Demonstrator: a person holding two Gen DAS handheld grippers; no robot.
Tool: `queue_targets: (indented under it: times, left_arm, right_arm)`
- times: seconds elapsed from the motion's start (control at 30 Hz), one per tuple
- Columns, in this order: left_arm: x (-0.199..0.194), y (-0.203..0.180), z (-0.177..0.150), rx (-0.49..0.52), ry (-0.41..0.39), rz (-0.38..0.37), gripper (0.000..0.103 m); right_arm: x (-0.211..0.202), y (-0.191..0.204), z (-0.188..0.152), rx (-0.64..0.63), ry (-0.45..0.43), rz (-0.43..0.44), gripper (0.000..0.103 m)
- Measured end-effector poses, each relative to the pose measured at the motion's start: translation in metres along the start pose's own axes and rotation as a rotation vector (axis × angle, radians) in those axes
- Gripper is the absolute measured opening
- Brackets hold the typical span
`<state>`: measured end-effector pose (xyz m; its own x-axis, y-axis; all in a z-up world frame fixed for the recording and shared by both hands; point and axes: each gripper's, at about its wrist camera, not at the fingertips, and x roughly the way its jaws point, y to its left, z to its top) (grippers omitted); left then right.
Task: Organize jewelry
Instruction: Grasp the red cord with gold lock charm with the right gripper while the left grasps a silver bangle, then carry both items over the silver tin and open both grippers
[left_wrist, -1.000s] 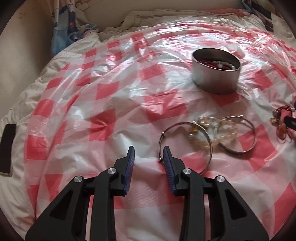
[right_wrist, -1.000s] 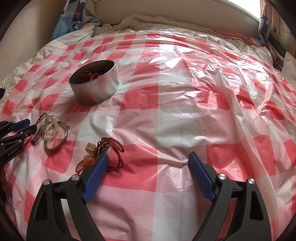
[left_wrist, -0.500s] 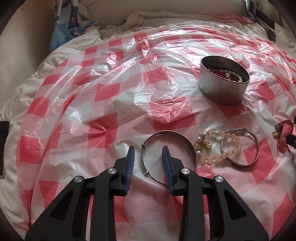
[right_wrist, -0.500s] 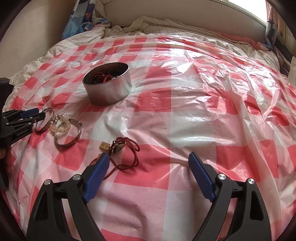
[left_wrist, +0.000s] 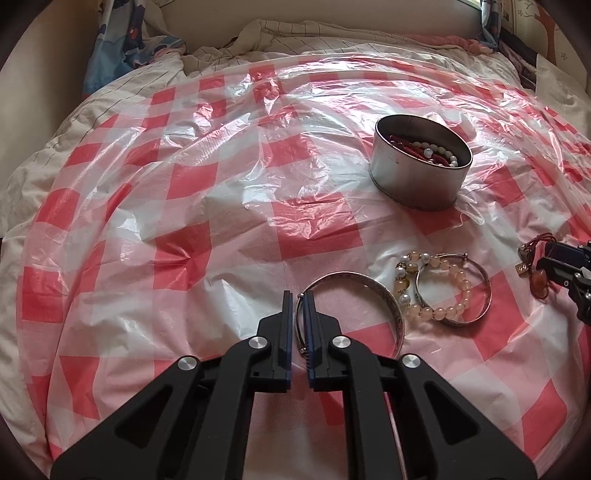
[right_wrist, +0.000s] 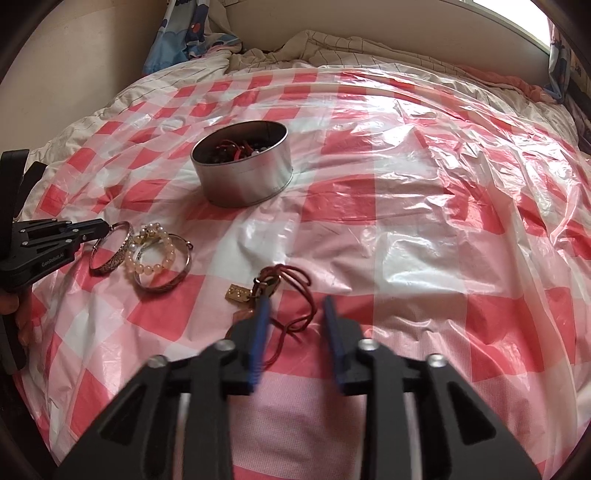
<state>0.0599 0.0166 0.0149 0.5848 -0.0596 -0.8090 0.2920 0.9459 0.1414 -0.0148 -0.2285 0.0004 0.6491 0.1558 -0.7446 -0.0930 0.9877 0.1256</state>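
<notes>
- The wide engraved silver bangle (left_wrist: 380, 295) lies flat on the red-and-white checked plastic sheet (left_wrist: 221, 206), near the middle of the left wrist view. Its near-left rim sits between the blue pads of the left gripper (left_wrist: 298, 301), whose jaws are drawn almost together on the thin band. A pinch across the rim is the sensible hold for a flat hoop, I judge, since the pads cannot get under it.
- Just right of it lie a pale pink and pearl bead bracelet (left_wrist: 436, 312) and a thinner silver bangle (left_wrist: 480, 295), overlapping each other. They stay loose, likely waiting their turn.
- Farther right, a dark red cord necklace with a small brass tag and amber pendant (right_wrist: 284, 291) is bunched up on the sheet. The right gripper (right_wrist: 295, 306) straddles it with jaws partly open. Its fingers are motion-blurred, and I cannot tell whether the left pad touches the cord; nothing is clamped yet.
- On the far side stands the round silver metal tin (left_wrist: 413, 181), open-topped, already holding red cords and pearl beads. It looks like the collecting place, set within reach of both grippers.
- The sheet is crinkled and spread over a soft quilted bed (left_wrist: 44, 155), so pressing down may dimple it and slide the pieces.
</notes>
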Motion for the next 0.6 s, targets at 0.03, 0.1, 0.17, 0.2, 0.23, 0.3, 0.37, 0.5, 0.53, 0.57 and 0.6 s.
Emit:
queue_targets:
  times: [0.03, 0.1, 0.17, 0.2, 0.23, 0.3, 0.37, 0.5, 0.53, 0.57, 0.6]
  left_arm:
    - [0.002, 0.000, 0.000, 0.001, 0.003, 0.004, 0.014]
    - [0.006, -0.002, 0.000, 0.009, 0.017, 0.016, 0.014]
    - [0.009, -0.005, 0.000, 0.026, 0.022, 0.025, 0.013]
    - [0.009, -0.008, 0.000, 0.043, 0.021, 0.027, 0.009]
    - [0.007, -0.012, -0.001, 0.059, 0.017, 0.027, 0.006]
    - [0.002, -0.015, 0.000, 0.069, -0.002, 0.022, 0.005]
    - [-0.004, -0.016, 0.002, 0.064, -0.029, 0.021, 0.004]
    - [-0.012, -0.016, 0.003, 0.055, -0.059, 0.024, 0.004]
    - [-0.012, -0.016, 0.003, 0.055, -0.062, 0.026, 0.004]
    - [-0.013, -0.016, 0.004, 0.054, -0.065, 0.027, 0.004]
    - [-0.014, -0.016, 0.004, 0.054, -0.070, 0.026, 0.004]
  right_arm:
    - [-0.001, 0.000, 0.001, -0.002, -0.008, 0.005, 0.046]
    - [0.000, 0.002, 0.001, -0.020, -0.004, 0.013, 0.046]
    - [0.003, 0.005, 0.001, -0.033, 0.008, 0.022, 0.033]
    - [0.003, 0.005, 0.001, -0.032, 0.010, 0.033, 0.013]
    - [0.003, 0.004, 0.001, -0.025, 0.008, 0.045, 0.007]
    - [-0.001, 0.002, 0.001, -0.007, -0.009, 0.070, 0.007]
    - [-0.005, -0.001, 0.002, 0.023, -0.025, 0.107, 0.005]
    - [-0.008, -0.006, 0.002, 0.073, -0.034, 0.166, 0.005]
    - [-0.009, -0.007, 0.002, 0.081, -0.035, 0.180, 0.005]
    - [-0.010, -0.007, 0.003, 0.085, -0.040, 0.187, 0.005]
    - [-0.011, -0.007, 0.003, 0.089, -0.047, 0.193, 0.005]
